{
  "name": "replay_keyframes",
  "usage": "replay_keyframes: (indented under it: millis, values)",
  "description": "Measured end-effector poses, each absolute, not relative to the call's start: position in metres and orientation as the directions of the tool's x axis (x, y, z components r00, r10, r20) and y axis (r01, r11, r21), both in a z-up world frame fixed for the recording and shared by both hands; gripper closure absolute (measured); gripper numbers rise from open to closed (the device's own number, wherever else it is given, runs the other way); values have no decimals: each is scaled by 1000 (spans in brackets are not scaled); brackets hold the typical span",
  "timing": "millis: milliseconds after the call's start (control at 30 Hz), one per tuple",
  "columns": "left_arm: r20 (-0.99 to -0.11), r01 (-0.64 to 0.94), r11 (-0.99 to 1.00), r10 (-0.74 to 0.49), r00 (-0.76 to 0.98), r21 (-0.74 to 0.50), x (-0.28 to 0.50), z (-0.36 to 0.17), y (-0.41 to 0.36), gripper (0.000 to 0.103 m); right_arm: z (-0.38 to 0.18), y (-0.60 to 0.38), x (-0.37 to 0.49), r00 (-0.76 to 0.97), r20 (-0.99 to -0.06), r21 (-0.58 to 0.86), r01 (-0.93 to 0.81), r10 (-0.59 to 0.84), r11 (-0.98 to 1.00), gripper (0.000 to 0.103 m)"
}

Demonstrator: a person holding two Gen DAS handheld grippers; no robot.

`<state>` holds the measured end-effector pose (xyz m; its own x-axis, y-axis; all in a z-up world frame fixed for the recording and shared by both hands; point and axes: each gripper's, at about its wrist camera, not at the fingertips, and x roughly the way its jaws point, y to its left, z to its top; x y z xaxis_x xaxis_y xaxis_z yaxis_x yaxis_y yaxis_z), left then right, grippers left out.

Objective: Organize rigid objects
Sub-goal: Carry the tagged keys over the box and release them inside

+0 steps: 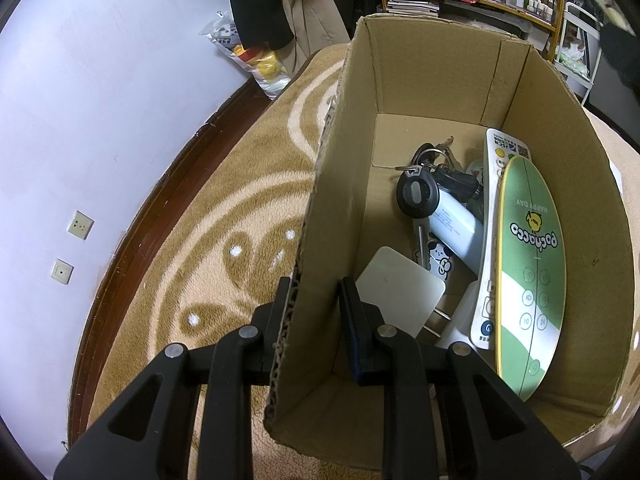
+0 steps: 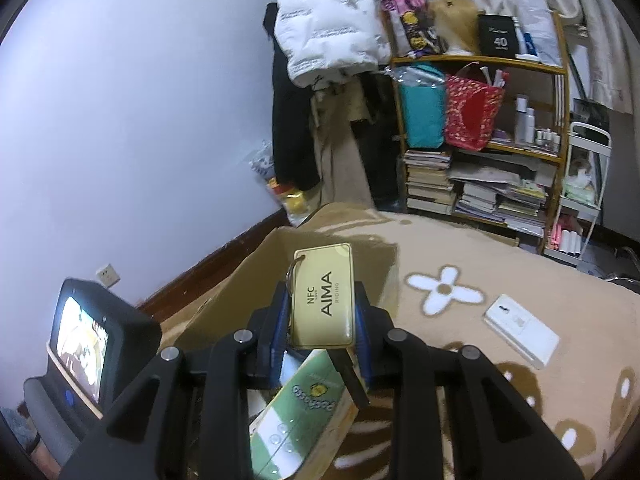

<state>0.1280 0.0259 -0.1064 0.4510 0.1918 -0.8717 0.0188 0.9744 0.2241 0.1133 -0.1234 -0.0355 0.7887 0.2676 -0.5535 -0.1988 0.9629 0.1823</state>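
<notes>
The left tool (image 1: 316, 312) pinches the brown cardboard box's (image 1: 440, 72) side wall, steadying it on the tan bed blanket (image 2: 480, 264), while the right tool (image 2: 322, 320) grips a gold rectangular NFC key tag (image 2: 323, 296) above the opening, seemingly for dropping inside.

The left gripper (image 1: 316, 312) has its jaws clamped across the near left wall of the open brown cardboard box (image 1: 440, 68). Ahead and to the right of the jaws, inside, lie a black key bunch (image 1: 420, 192), a white square card (image 1: 400, 288) and a green oval remote (image 1: 528, 264).
</notes>
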Motion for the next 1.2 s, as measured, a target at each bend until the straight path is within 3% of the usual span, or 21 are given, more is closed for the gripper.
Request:
replay_keyframes:
  millis: [967, 1200]
  values:
    - [-874, 19, 976, 187, 448, 219, 121, -111, 26, 81, -59, -107, 116, 715, -612, 214, -261, 337, 941, 71]
    - [-874, 20, 975, 187, 448, 219, 121, -111, 26, 81, -48, -120, 117, 756, -583, 201, -221, 298, 954, 38]
